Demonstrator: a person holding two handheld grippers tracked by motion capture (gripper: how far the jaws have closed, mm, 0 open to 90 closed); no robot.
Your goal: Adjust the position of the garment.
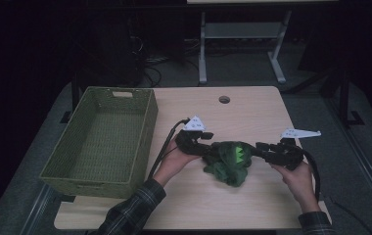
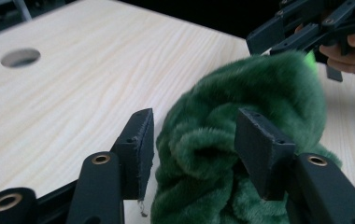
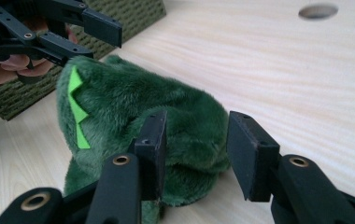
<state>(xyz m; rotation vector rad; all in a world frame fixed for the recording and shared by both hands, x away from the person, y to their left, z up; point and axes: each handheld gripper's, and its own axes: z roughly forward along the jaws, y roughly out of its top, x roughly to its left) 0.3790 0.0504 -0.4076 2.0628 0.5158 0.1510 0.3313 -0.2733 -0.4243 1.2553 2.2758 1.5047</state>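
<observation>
Where it lies: while crumpled in a heap, the green plush garment (image 1: 229,161) is seen on the bare desk (image 1: 233,110), right of the woven basket (image 1: 101,139) and apart from it.
Detail: a row of bright green felt spikes (image 3: 76,109) is shown on its upper fold.
Left claw (image 2: 192,140): its jaws are parted; plush fills the gap between them, and no pad is seen pressing into it, so nothing is gripped.
Right claw (image 3: 196,142): its jaws are likewise parted at the garment's other end; the left pad is laid against the fur, the right pad is clear of it, and nothing is clamped.
Hands: each claw is held by a hand, the left hand (image 1: 174,159) and the right hand (image 1: 296,178), one on either side of the heap.
Step judged: a release, or a re-grip, of the garment is taken to be in hand, with the basket as the likely destination.
Next move calls for: a firm fold to be chosen at each end and both claws to be closed on it before any lift, since loose plush could slip out.
</observation>
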